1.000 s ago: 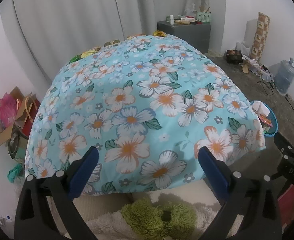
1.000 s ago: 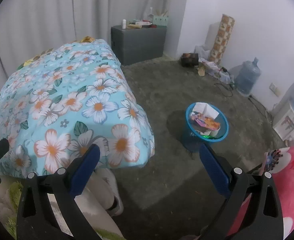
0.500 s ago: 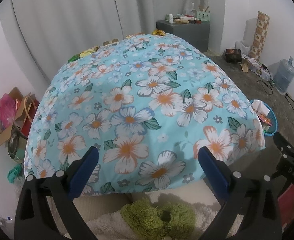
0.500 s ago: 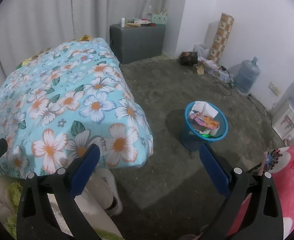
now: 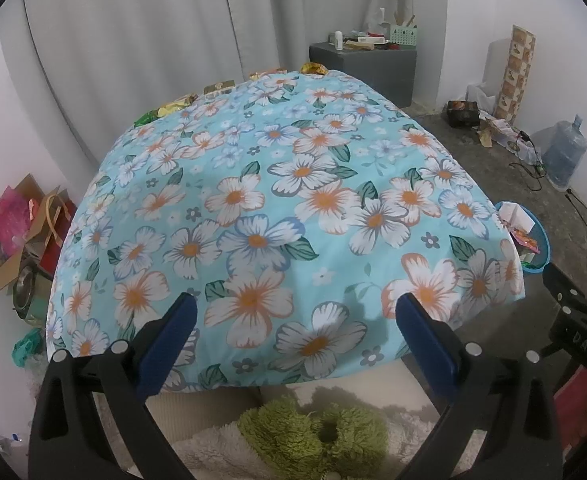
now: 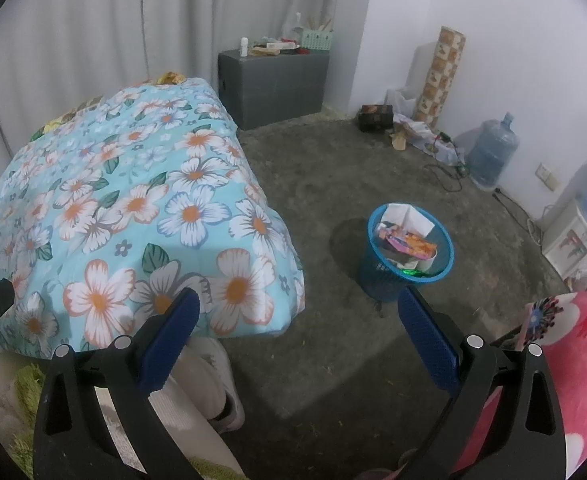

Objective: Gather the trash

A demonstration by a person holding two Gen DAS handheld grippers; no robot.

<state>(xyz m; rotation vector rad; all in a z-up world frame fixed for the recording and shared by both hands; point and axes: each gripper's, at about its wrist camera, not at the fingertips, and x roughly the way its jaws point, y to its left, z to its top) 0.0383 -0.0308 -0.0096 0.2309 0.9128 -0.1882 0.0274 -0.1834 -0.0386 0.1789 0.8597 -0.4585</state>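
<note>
1. At the far left of the left wrist view, a heap of cardboard and pink wrapping (image 5: 17, 236) is seen on the floor against the wall, with a green scrap (image 5: 25, 350) just below it — whether this counts as trash to be collected cannot be told.
2. The left gripper (image 5: 295, 328) is held over the near edge of the flowered cloth (image 5: 285, 200), its blue fingers spread wide, nothing between them.
3. Along the far edge of the cloth, by the curtain, the wrappers (image 5: 177, 106) are lined up: green and yellow ones to the left, a gold crumpled one (image 5: 312, 68) to the right. These are judged to be the task's things, well apart from both grippers.
4. Such wrappers are expected to be very light, thin, crinkly and a little slippery. A pinch across a raised fold or crumpled edge is advised rather than a flat face, since a flat foil could slide on the soft cloth or be pushed into it.
5. The right gripper (image 6: 297, 330) is held above the bare floor beside the table's corner — fingers wide apart, empty.
6. To its right, the blue bin (image 6: 407, 276) stands on the floor, already holding paper and coloured packets close to its rim; light pieces should be released low inside so they are not left perched on top.
</note>
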